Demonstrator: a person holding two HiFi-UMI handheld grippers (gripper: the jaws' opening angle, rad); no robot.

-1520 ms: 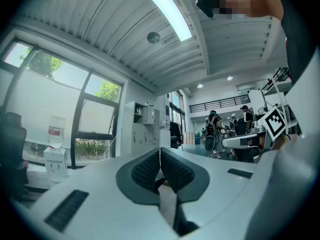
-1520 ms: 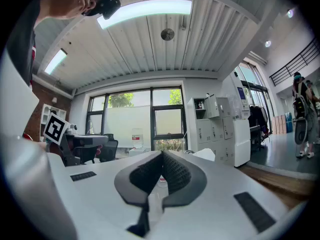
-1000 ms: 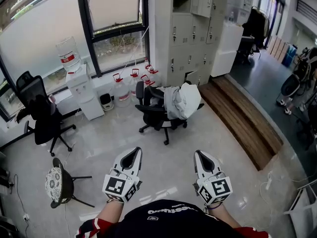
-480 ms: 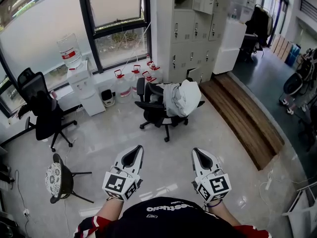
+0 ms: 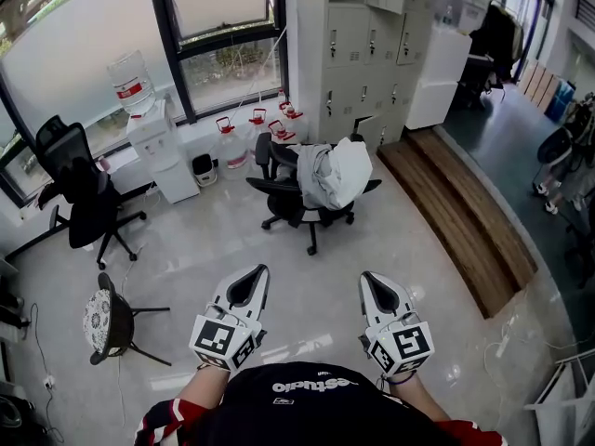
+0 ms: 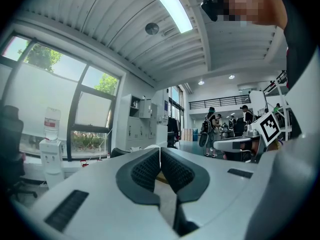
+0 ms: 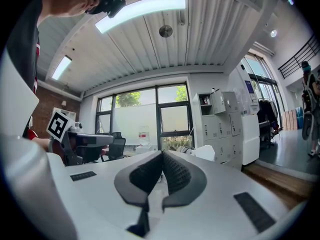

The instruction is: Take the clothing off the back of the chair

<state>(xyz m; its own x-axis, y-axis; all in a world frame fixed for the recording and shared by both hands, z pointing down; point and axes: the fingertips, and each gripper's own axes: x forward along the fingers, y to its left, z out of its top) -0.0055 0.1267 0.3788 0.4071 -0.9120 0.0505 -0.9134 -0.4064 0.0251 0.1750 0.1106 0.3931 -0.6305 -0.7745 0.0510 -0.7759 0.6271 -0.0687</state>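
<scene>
draping the chair [image 5: 284, 198] back, one white garment [image 5: 335, 173] — left claw [image 5: 260, 271], right claw [image 5: 365, 277] closed, empty.

White letters on the person's dark shirt [image 5: 311, 386] seem to spell "estudio". The big water bottle [image 5: 133, 84] has a red label, but its words are too small to read. The left gripper [image 5: 264, 268] and the right gripper [image 5: 363, 276] each carry black-and-white square markers. These are patterns, not letters.

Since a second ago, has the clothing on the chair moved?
No. The clothing still drapes the chair, in the same place before the lockers; only the view has shifted.
</scene>
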